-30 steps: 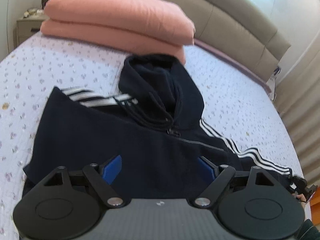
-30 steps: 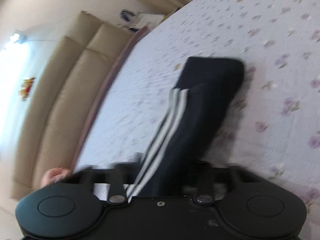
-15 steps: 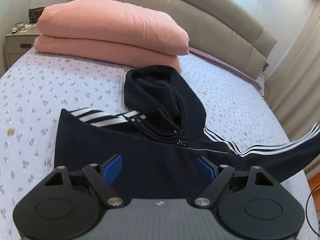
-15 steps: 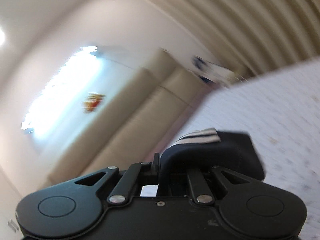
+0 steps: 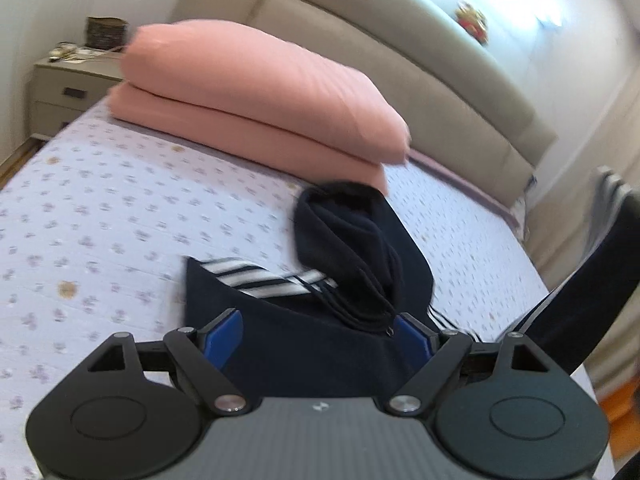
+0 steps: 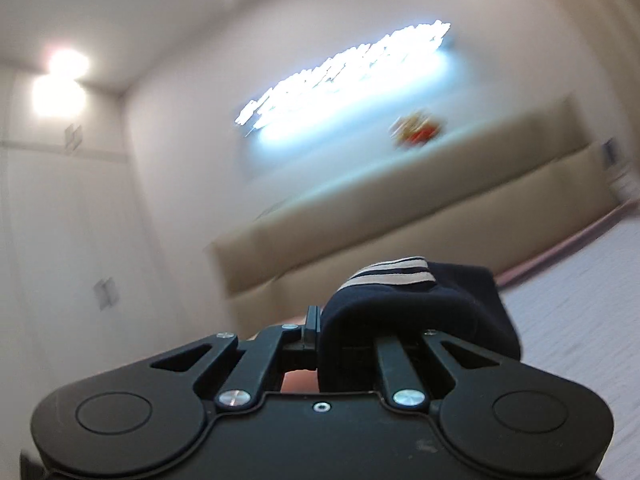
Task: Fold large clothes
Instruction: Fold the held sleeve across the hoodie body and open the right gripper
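The hoodie (image 5: 304,344) lies flat on the bed (image 5: 100,240), front up, its hood (image 5: 344,252) pointing toward the stacked pink pillows (image 5: 256,108) at the headboard (image 5: 400,64). The near sleeve is already turned in across the chest, white stripes (image 5: 260,280) showing, which suggests the sides are being brought to the middle before the body is folded.

The left hand-held gripper (image 5: 316,332) hangs over the hoodie's lower body with its jaws spread wide and nothing between them; it appears placed to steady or take the hem.

The right hand-held gripper (image 6: 316,328) is clenched on the cuff (image 6: 416,304) of the other sleeve (image 5: 584,304), carried high and roughly level, well clear of the bed. The lift likely keeps the sleeve from dragging as it swings over the torso.

Risk noted: a loose sleeve may land crooked or bunch near the hood
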